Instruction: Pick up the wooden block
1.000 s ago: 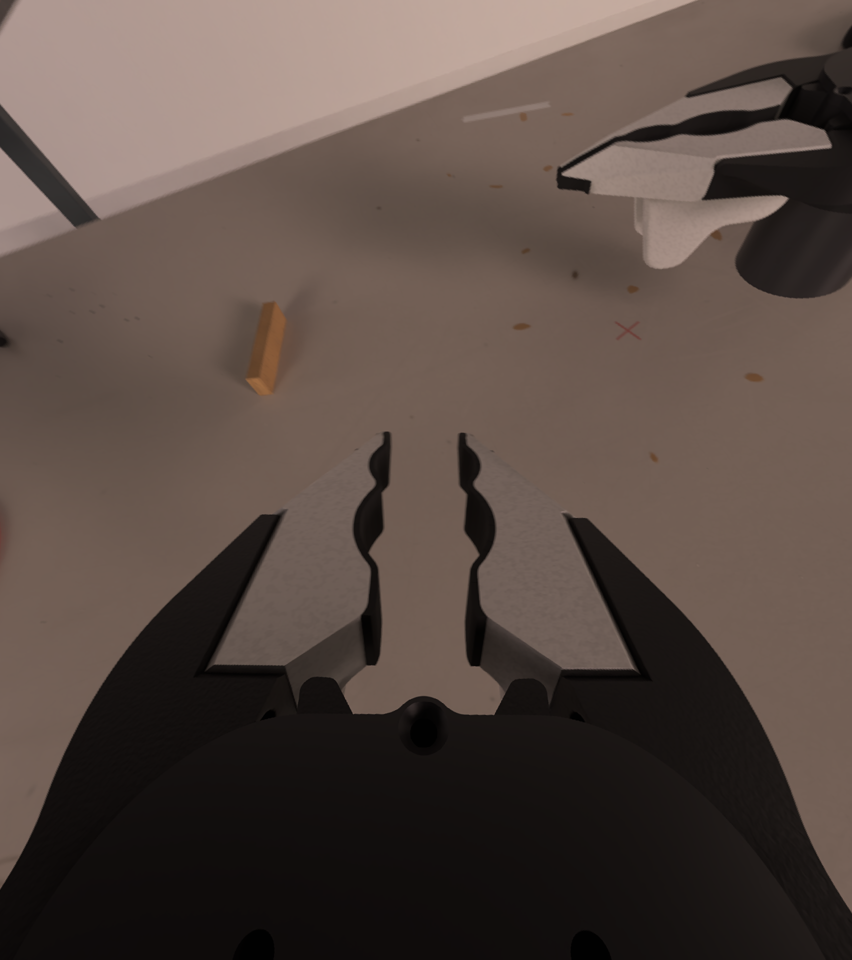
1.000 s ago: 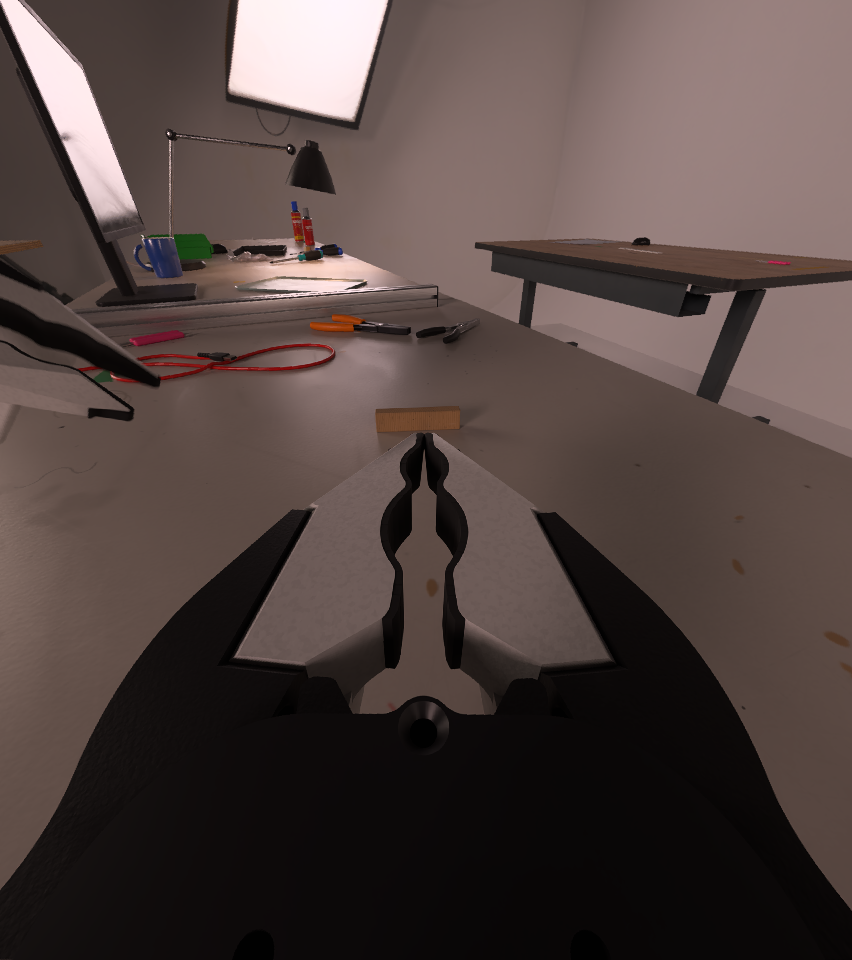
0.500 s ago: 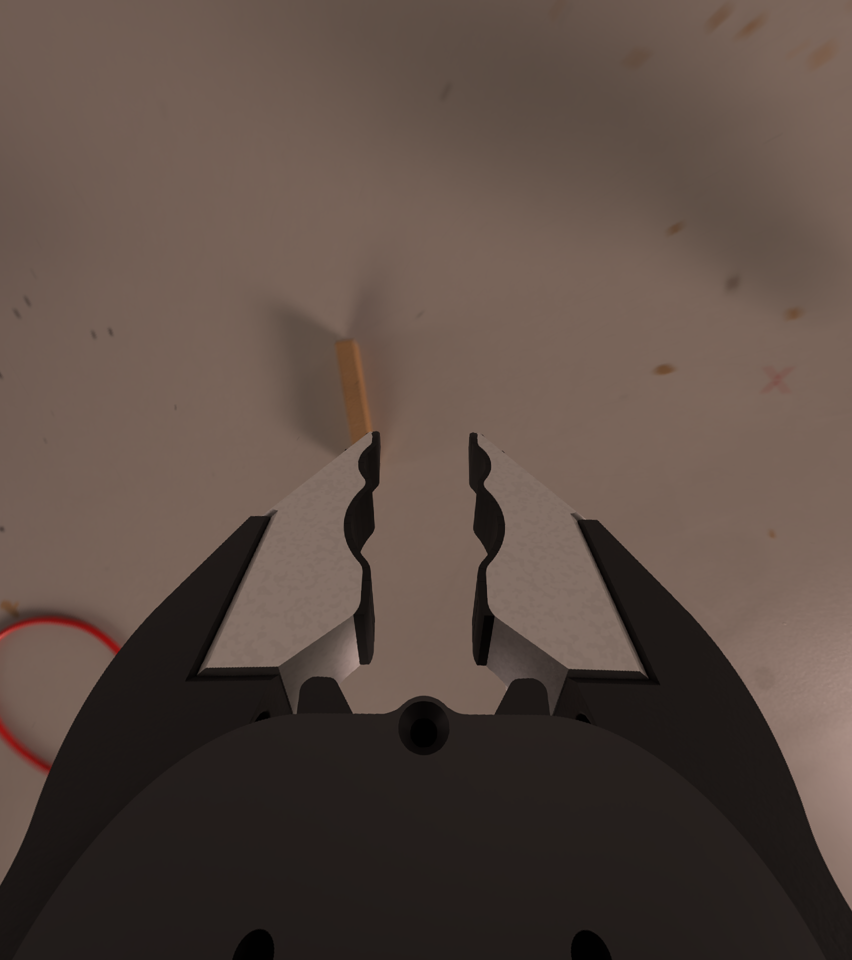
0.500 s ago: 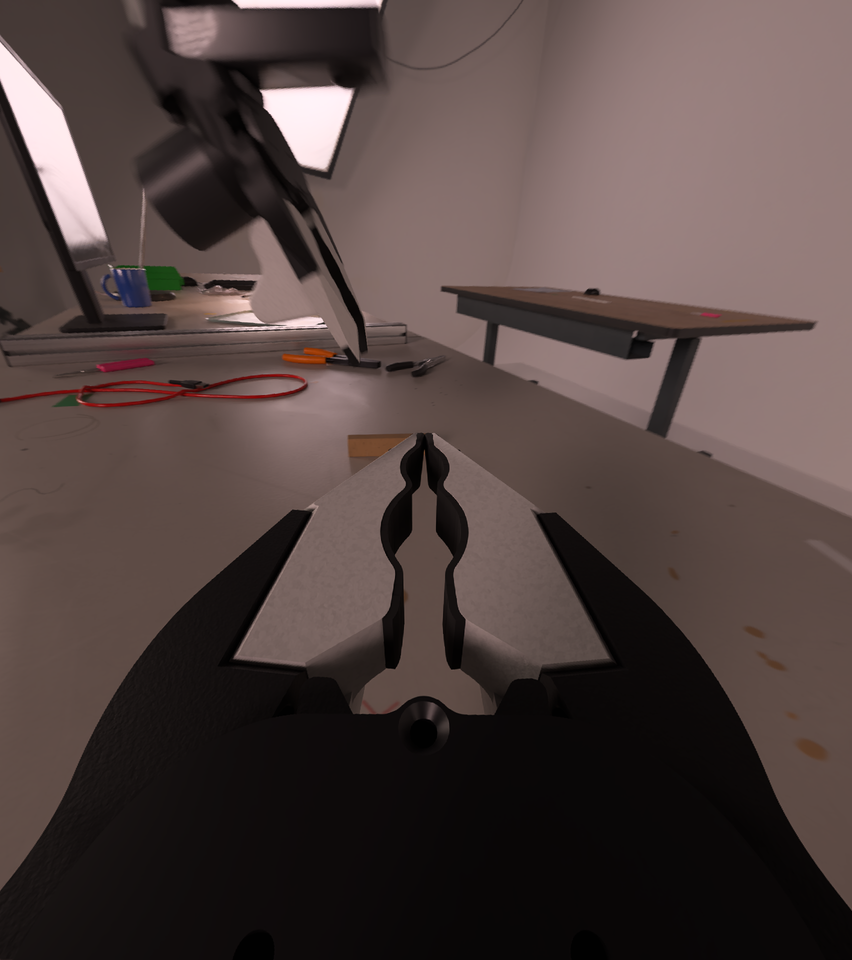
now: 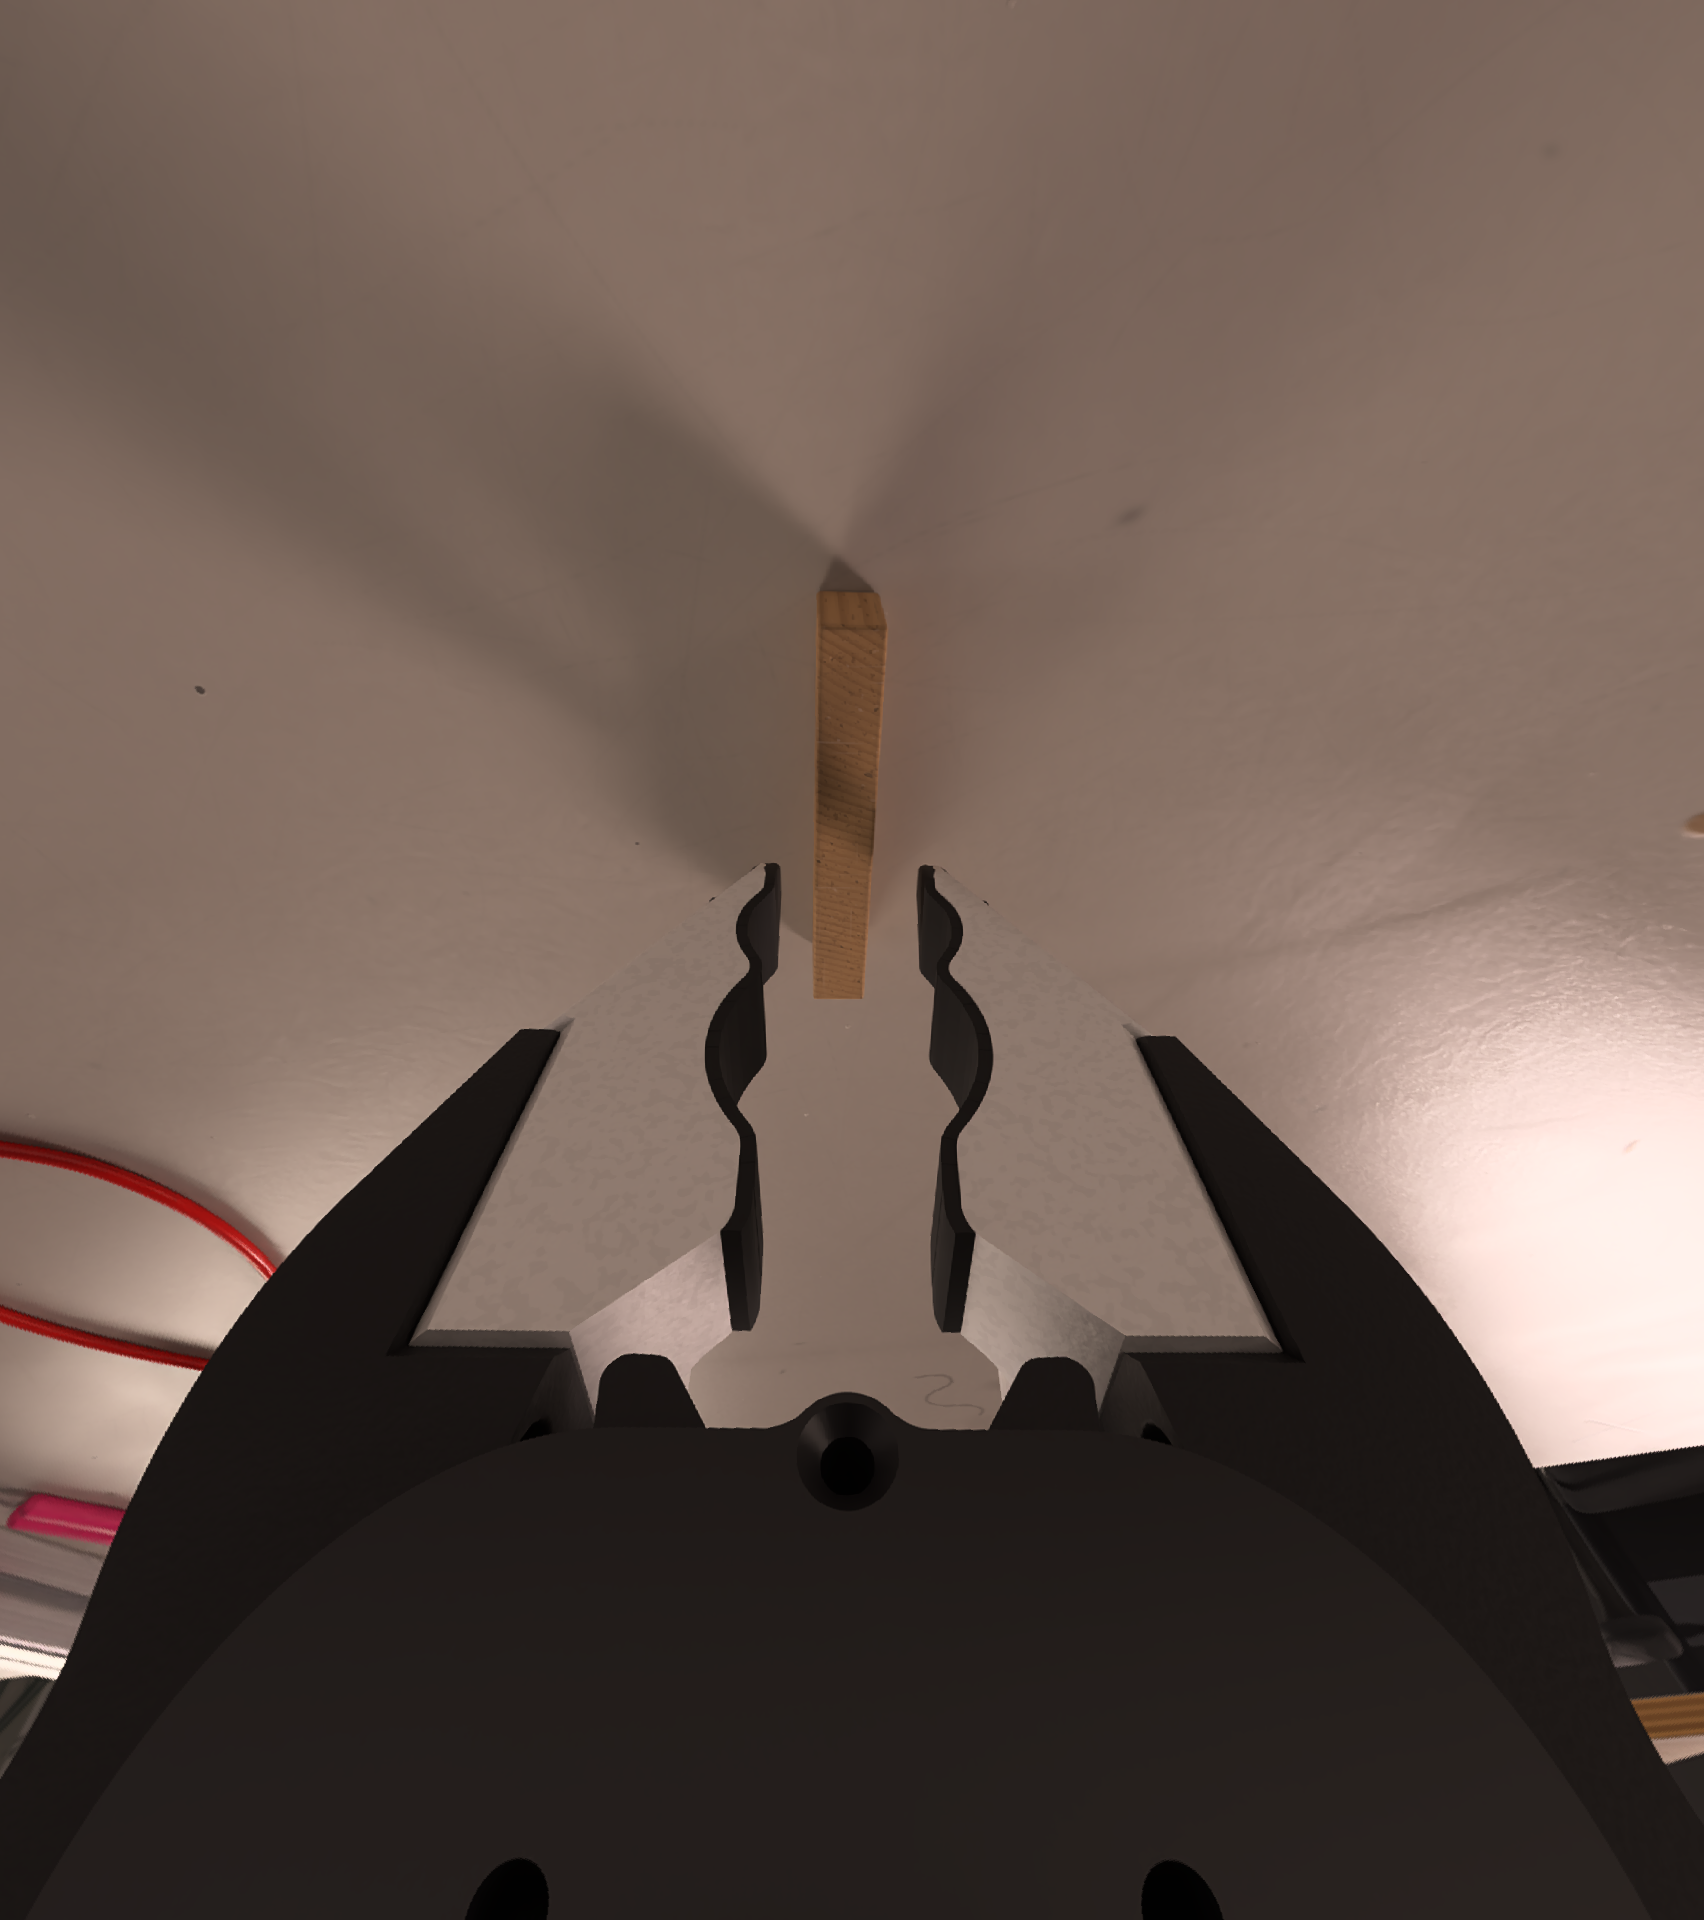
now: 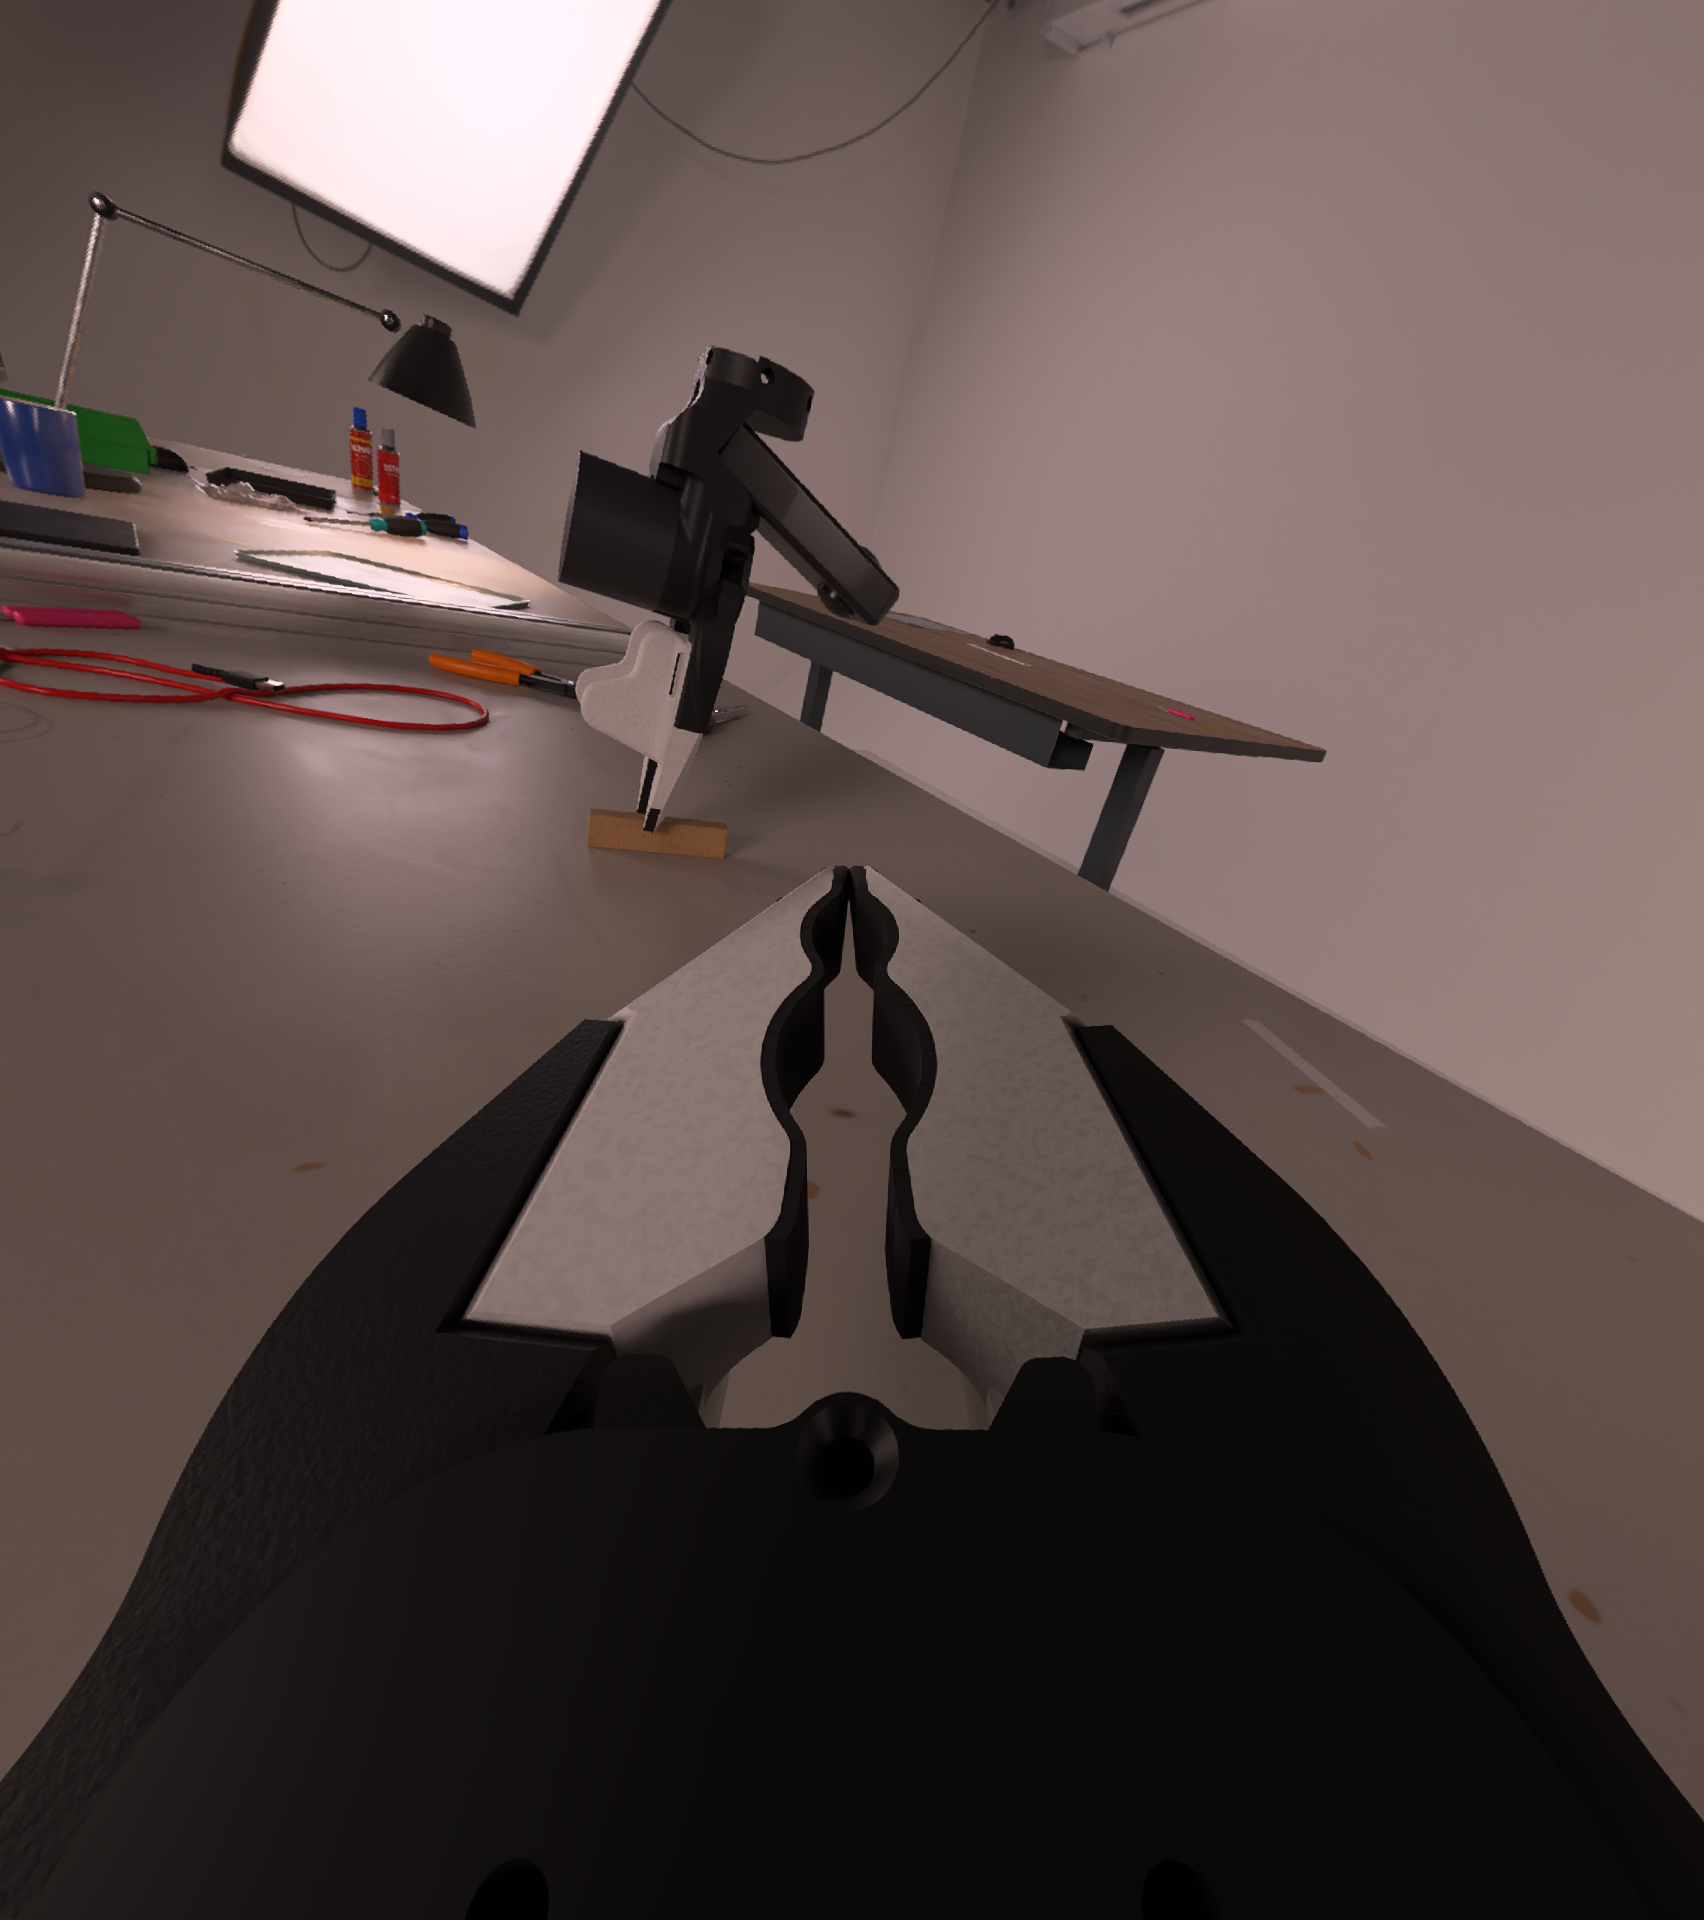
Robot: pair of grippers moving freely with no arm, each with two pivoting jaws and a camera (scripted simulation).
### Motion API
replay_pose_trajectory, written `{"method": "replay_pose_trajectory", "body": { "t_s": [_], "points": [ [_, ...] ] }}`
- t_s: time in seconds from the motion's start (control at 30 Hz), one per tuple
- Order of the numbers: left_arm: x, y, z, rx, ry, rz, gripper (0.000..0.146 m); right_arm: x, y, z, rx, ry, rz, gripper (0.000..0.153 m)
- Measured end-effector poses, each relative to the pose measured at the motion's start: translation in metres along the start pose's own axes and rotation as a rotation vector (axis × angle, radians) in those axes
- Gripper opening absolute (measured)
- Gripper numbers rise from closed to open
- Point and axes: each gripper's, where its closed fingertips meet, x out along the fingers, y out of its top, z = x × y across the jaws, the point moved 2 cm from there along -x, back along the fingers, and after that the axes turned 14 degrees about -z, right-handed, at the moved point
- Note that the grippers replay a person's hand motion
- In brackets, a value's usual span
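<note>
Two grippers | left gripper (image 5: 846,873) jaws apart, straddling wooden block (image 5: 848,790) – not clamped; right gripper (image 6: 850,873) jaws closed, empty

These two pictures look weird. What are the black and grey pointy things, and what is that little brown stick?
Each picture comes from a camera riding on a grabbing tool with two fingers, looking forward along them.

The left wrist view looks down along the left tool. Its fingers are open, one on each side of the near end of the wooden block, the little brown stick. The block lies on the grey table and nothing is squeezing it yet.

The right wrist view belongs to the right tool, which is shut and holds nothing. Far ahead it shows that other tool standing over the block. A red cable, orange pliers and a blue mug sit farther back.
</note>
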Motion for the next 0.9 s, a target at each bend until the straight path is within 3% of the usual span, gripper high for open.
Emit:
{"method": "replay_pose_trajectory", "body": {
  "t_s": [0.3,0.4,0.53,0.7,0.8,0.9],
  "points": [
    [0.005,0.002,0.001,0.043,0.025,-0.042,0.011,-0.027,-0.004,-0.006,-0.034,-0.026,-0.021,0.000],
    [-0.011,0.002,0.003,0.067,0.052,0.042,0.011,-0.038,-0.004,-0.008,-0.042,-0.034,-0.020,0.000],
    [-0.069,-0.006,0.025,0.121,0.073,0.317,0.011,-0.055,-0.006,-0.007,-0.030,-0.038,-0.020,0.000],
    [-0.154,-0.031,0.149,0.435,-0.032,0.929,0.011,-0.077,-0.010,-0.005,-0.016,-0.052,-0.029,0.000],
    [-0.154,-0.042,0.230,0.609,-0.003,1.229,0.011,-0.089,-0.013,0.000,-0.027,-0.086,-0.048,0.000],
    [-0.127,-0.042,0.289,0.679,-0.045,1.359,0.011,-0.101,-0.016,0.009,-0.009,-0.117,-0.050,0.000]
  ]
}}
